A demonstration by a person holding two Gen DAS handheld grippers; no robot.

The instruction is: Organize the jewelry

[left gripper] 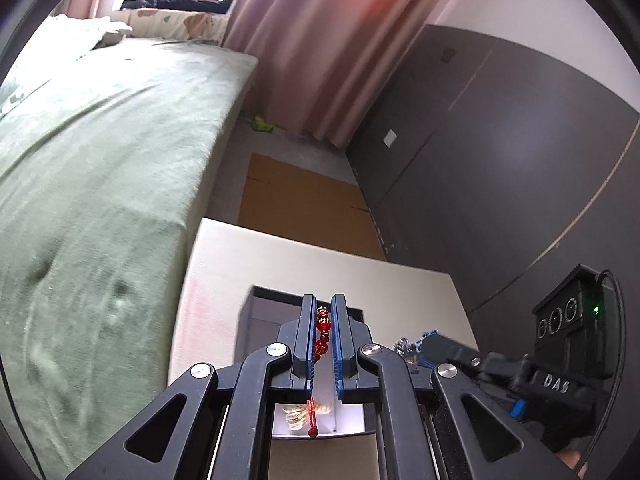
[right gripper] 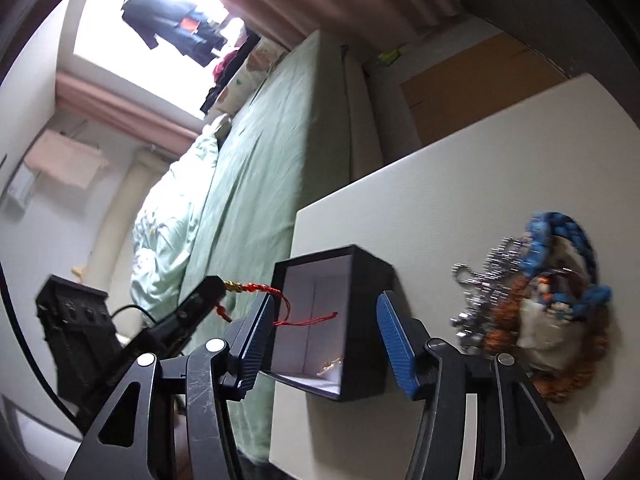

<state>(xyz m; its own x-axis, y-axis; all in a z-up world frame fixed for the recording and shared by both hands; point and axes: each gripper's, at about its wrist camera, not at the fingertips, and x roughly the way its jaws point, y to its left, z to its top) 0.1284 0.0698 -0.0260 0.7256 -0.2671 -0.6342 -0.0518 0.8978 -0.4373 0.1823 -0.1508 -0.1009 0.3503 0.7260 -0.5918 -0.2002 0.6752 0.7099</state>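
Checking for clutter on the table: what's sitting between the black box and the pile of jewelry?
Nothing: in the right wrist view, only bare white table separates the black box from the jewelry pile.

Each gripper, left gripper (left gripper: 323,344) and right gripper (right gripper: 324,336), has black angular linkage arms, silver round screws and ribbed blue pads; white lettering at lower right seemingly reads "DAS".

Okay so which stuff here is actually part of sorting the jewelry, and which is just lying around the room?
Part of the job:
- red bead bracelet, pinched in the left gripper
- open black box on the white table
- heap of jewelry beside it
- right gripper, open

Just lying about:
- green bed
- pink curtain
- cardboard on the floor
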